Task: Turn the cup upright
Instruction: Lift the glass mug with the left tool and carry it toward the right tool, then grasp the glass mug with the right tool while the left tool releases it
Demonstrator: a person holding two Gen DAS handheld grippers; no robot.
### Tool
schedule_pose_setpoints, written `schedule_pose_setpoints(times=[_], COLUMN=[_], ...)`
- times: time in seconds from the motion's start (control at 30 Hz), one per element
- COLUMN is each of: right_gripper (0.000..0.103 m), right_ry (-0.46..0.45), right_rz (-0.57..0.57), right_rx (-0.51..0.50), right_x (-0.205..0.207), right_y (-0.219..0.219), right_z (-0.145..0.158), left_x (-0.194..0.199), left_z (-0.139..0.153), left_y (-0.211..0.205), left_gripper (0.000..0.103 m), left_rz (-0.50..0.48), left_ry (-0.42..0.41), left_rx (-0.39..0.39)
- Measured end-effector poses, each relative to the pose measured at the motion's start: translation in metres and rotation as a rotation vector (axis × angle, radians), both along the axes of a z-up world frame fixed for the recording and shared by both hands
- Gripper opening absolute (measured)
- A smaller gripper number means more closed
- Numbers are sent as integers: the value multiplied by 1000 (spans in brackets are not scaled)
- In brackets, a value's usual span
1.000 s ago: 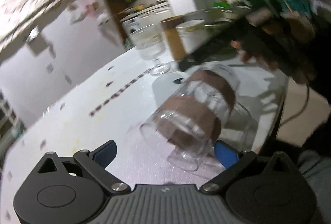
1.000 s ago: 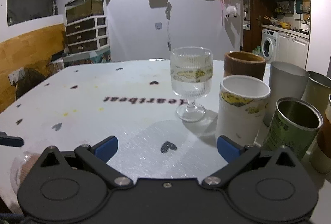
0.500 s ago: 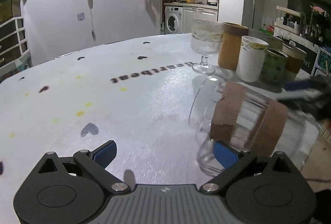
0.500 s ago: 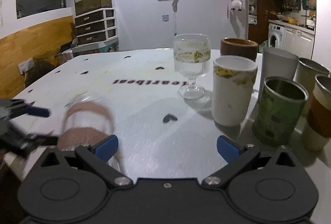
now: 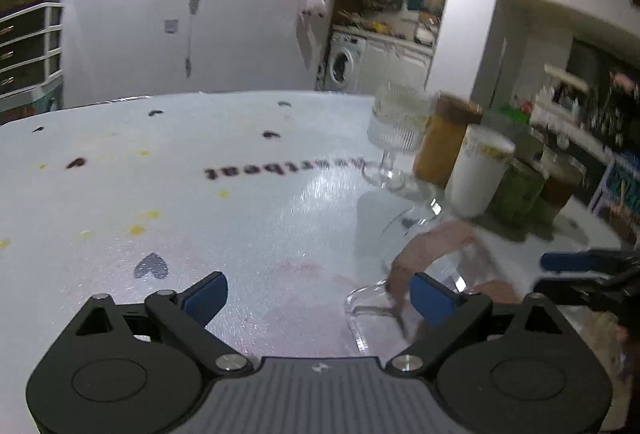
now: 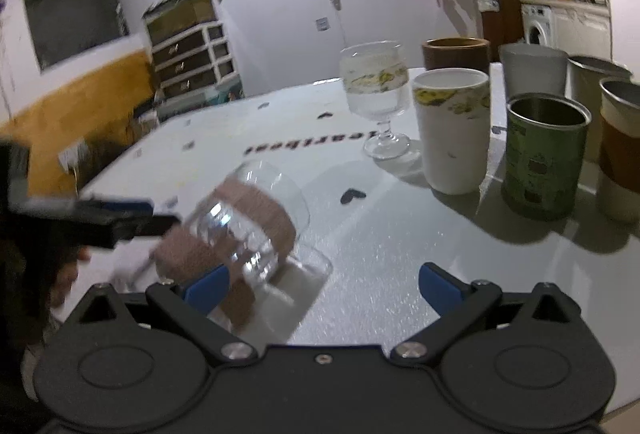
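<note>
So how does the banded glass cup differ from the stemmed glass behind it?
The banded cup is tipped over near the table's front edge; the stemmed glass stands upright farther back. The cup is a stemless tumbler with two brown bands; the glass sits on a stem and foot and carries a yellow-green band. The cup lies apart from the rest, the glass beside the white cup. Both are clear glass.

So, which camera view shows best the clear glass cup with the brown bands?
The right wrist view: the clear glass cup with brown bands is tilted on the white table, mostly visible. The left wrist view shows it blurred and partly hidden behind that gripper's own finger.
</note>
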State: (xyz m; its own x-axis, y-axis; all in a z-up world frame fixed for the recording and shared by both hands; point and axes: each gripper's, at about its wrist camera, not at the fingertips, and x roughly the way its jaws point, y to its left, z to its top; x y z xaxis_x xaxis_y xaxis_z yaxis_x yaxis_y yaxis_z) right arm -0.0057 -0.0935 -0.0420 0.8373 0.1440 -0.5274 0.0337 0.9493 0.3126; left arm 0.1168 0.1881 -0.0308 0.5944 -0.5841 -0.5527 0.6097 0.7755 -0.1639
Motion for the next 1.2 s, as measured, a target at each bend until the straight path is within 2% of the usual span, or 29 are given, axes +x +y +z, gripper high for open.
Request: schedule_pose_setpoints(times=[0.1,0.2,0.37,0.47,0.5,0.6,0.67,0.73,0.83,1.1,1.2], right_gripper=[101,98,94,94,94,94,90,79,78,77,77], right_ry=[-3,34,196,243,257,296,297,306,267,-8,-67], right_rz=[-54,-64,-85,-75,-65,-12,32,37,62,104,126], right_rx=[134,283,519,593,610,627,622,602,539,123,-17], right_x=[13,35,74,87,91,100,105,107,103,57,42], right_y=[-15,-23,-29,-25,-23,-12,-5,0,8,44,58], right_z=[6,5,-13,-24,-27,-34,-35,-33,-21,39,52], left_x=[-15,-30,-48,-54,-54,-53,-51,-51,-51,-62,-68], left_z=[13,20,16,10,9,3,1,-2,-4,-16,-24], left_y=[0,-6,-21,-30,-32,-39,-41,-42,-42,-49,-56], left_gripper=[91,85,84,80,76,73,73,71,71,71,71], left_rz=[-12,-55,-136,-169,-176,-186,-183,-180,-183,-206,-203], left_ry=[-5,-13,25,46,54,75,86,92,84,-58,-112], left_rx=[-45,-65,-93,-97,-97,-86,-79,-75,-74,-76,-49])
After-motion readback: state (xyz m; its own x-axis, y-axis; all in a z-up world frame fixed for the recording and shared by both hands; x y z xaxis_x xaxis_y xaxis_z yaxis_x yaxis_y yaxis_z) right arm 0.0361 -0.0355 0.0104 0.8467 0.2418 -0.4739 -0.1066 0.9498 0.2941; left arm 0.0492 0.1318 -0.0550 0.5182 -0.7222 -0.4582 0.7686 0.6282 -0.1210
